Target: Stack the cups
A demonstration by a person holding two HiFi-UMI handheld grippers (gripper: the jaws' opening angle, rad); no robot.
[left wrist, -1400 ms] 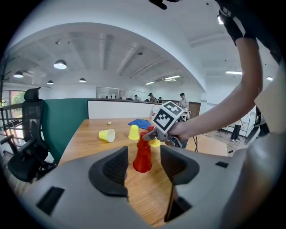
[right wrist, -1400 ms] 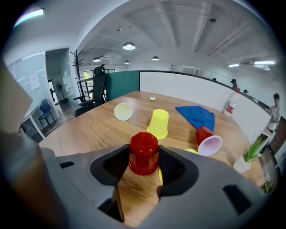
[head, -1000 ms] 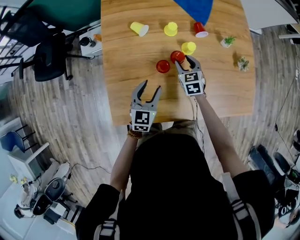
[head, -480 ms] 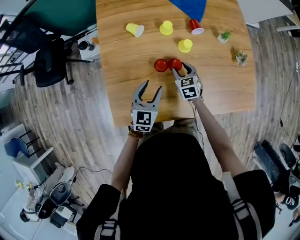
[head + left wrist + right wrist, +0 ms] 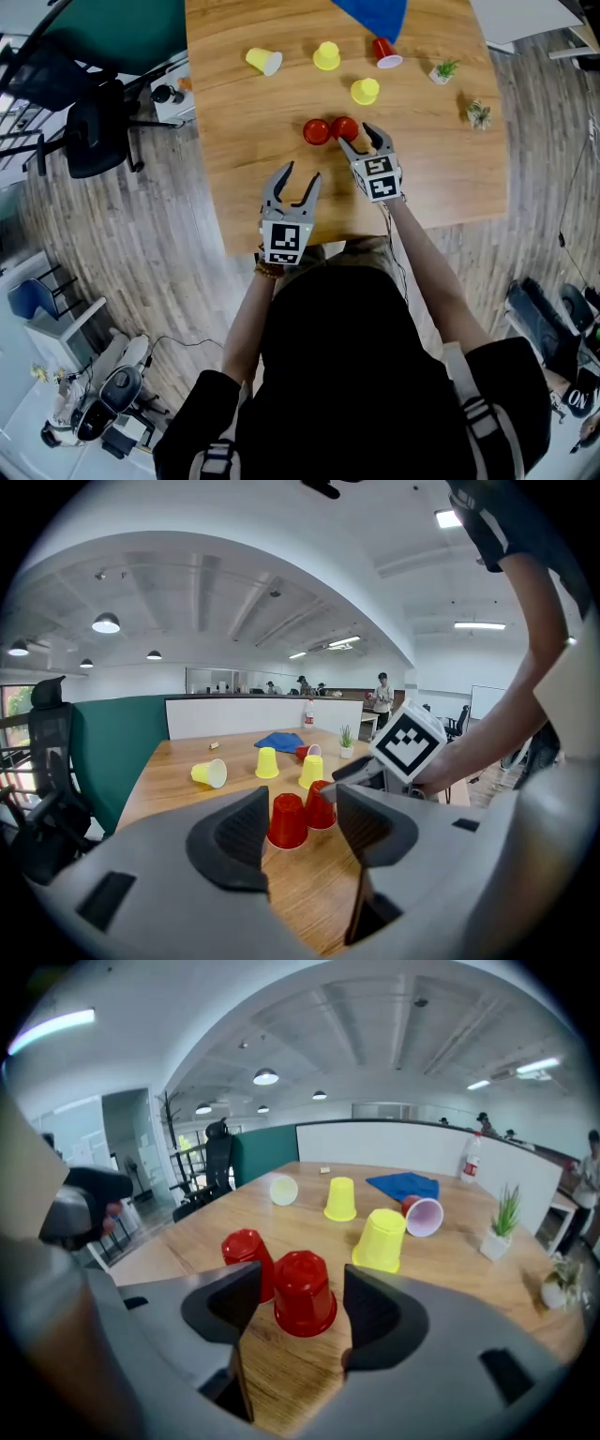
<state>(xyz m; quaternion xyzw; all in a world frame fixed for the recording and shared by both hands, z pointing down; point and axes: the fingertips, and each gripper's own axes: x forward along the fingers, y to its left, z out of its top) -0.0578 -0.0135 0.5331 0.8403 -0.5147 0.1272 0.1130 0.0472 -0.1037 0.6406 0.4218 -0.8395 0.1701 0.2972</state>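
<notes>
Nothing stacked yet: my right tongs [image 5: 356, 138] are opening around one upside-down red plastic cup [image 5: 344, 127], left tongs [image 5: 302, 172] open, empty.

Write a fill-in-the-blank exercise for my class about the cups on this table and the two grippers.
1. On the table there are ____ yellow cups.
2. The cup between the opening jaws of the right gripper is coloured ____.
3. The red cup beside the blue cloth lies on its ____.
4. The left gripper is empty, with its jaws ____.

Missing words: three; red; side; open.
</notes>
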